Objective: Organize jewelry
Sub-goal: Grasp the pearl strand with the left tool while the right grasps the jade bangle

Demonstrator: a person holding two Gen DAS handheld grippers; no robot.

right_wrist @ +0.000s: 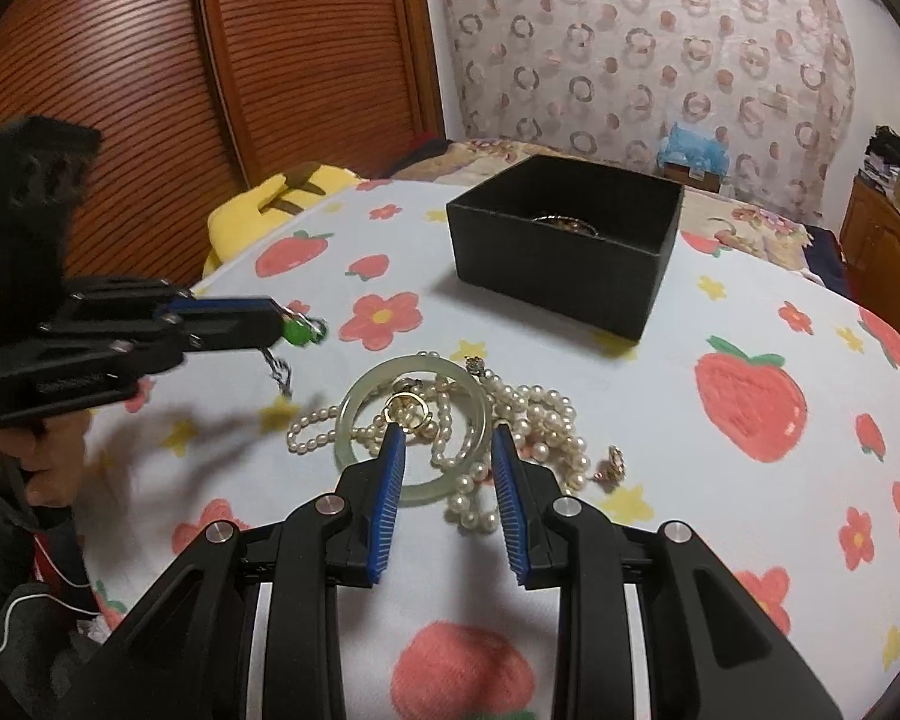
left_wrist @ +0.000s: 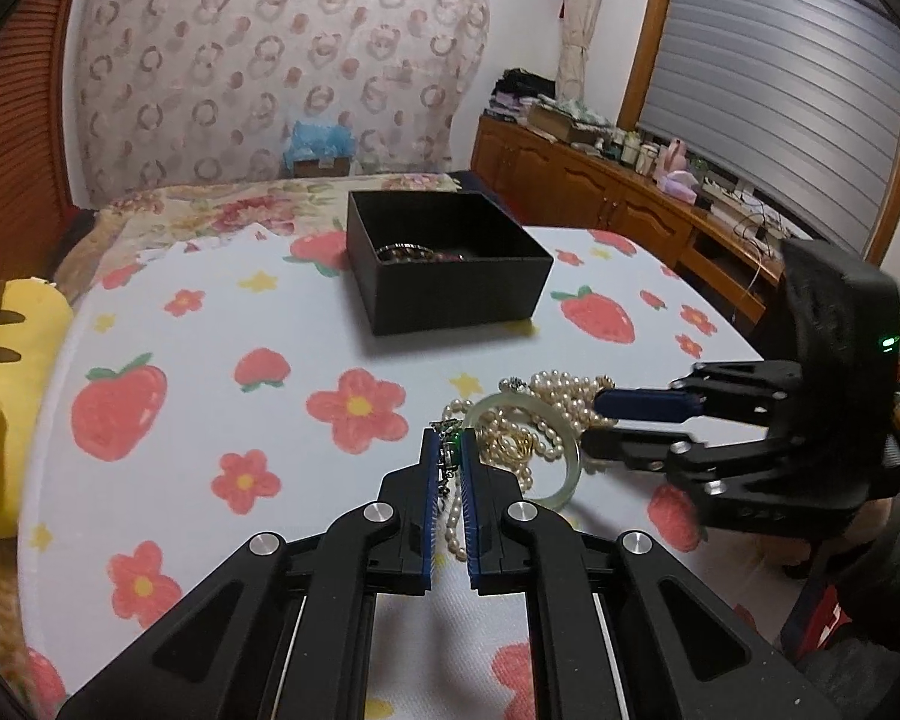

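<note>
Silver chain (right_wrist: 279, 369) dangling vertically

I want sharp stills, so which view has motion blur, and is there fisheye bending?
Right wrist view: the left gripper and its green pendant smear slightly; pearls stay sharp. Left wrist view: crisp, though the window frame bows and corners go dark.

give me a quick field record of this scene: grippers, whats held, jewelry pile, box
left gripper: shut on a green pendant with silver chain, lifted clear of the cloth
right gripper: open, holding nothing, over the pile
jewelry pile: pale green bangle, pearl strands, gold ring inside the bangle, small earring beside the pearls
black box: open, upright, some jewelry already inside, beyond the pile
surface: strawberry-and-flower cloth
</note>
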